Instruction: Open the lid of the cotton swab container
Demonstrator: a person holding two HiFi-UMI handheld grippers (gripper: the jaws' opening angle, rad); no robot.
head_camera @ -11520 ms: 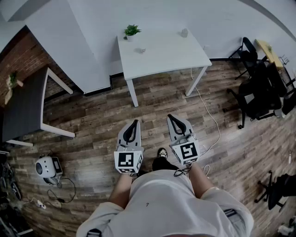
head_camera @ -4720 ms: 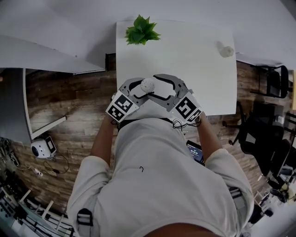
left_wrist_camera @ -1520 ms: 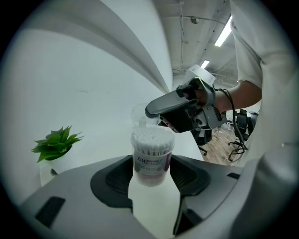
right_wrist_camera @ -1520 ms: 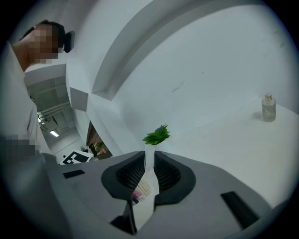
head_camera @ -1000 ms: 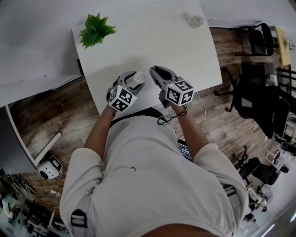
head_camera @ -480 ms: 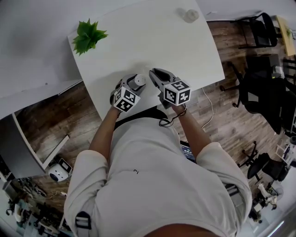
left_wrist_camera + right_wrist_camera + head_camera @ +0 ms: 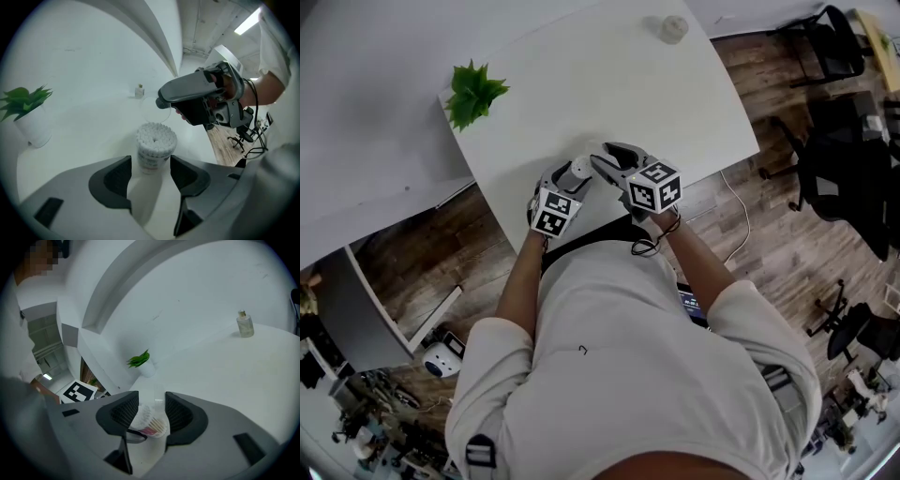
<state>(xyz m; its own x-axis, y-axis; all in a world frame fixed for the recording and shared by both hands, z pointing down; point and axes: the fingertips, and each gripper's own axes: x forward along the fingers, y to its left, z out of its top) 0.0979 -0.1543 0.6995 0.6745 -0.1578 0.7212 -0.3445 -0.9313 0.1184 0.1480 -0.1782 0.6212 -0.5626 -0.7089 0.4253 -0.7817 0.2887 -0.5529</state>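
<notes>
Bright, even light washes out the white table. A ceiling lamp glares in the left gripper view; the cotton swab container throws a soft shadow. Edges bend and darken.

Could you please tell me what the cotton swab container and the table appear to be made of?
The cotton swab container looks like clear, glossy plastic: the swabs show through its wall in the right gripper view. The table has a smooth, matte white top, perhaps laminate or painted board; no grain shows.
</notes>
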